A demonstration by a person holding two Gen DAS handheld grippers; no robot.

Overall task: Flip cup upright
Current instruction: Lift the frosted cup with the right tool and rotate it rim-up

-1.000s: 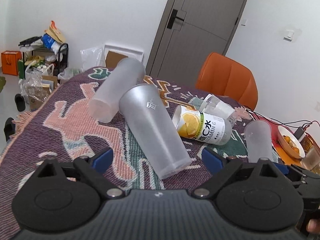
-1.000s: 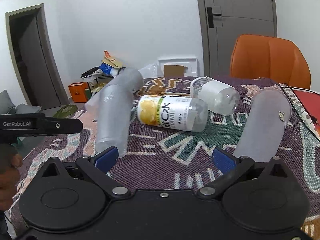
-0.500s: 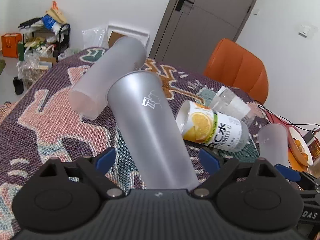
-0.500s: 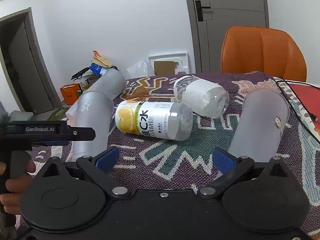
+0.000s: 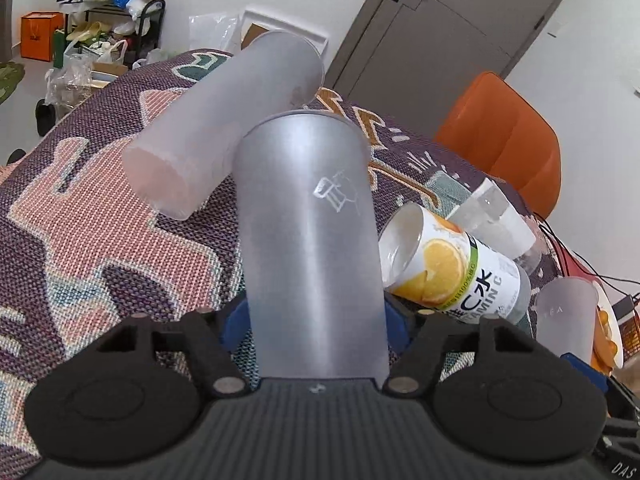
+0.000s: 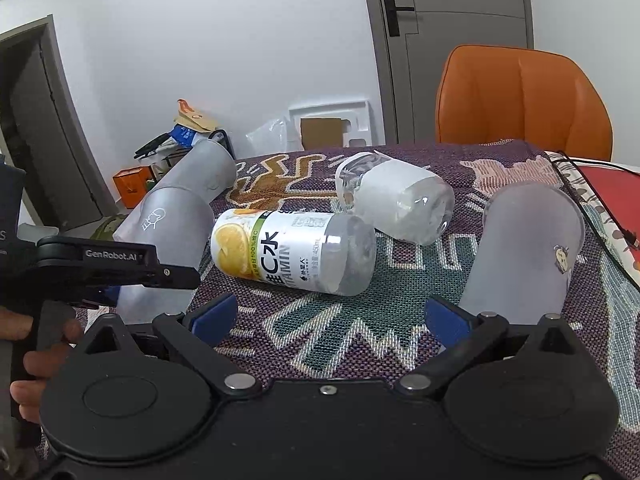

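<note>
**Left gripper closes in on the lying cup**

Over the last second the left gripper (image 5: 316,316) has advanced along the table (image 5: 80,216) until the grey frosted cup (image 5: 308,216) fills the space between its blue pads, which now sit right at the cup's narrow base end. They look pressed against its sides, though a firm clamp cannot be confirmed. The cup lies on its side at the left of the table, its wide mouth pointing away and resting against a second frosted cup (image 5: 224,128) behind it. This likely means the grasp is nearly set, with the lift and turn to upright not yet begun.

The right gripper (image 6: 330,318) hovers with its fingers spread apart over bare cloth, holding nothing; another frosted cup (image 6: 528,248) lies just beyond its right finger.

The visible containers appear empty: the lemon-labelled bottle (image 6: 296,252) and a clear bottle (image 6: 396,200) lie on their sides mid-table.
</note>
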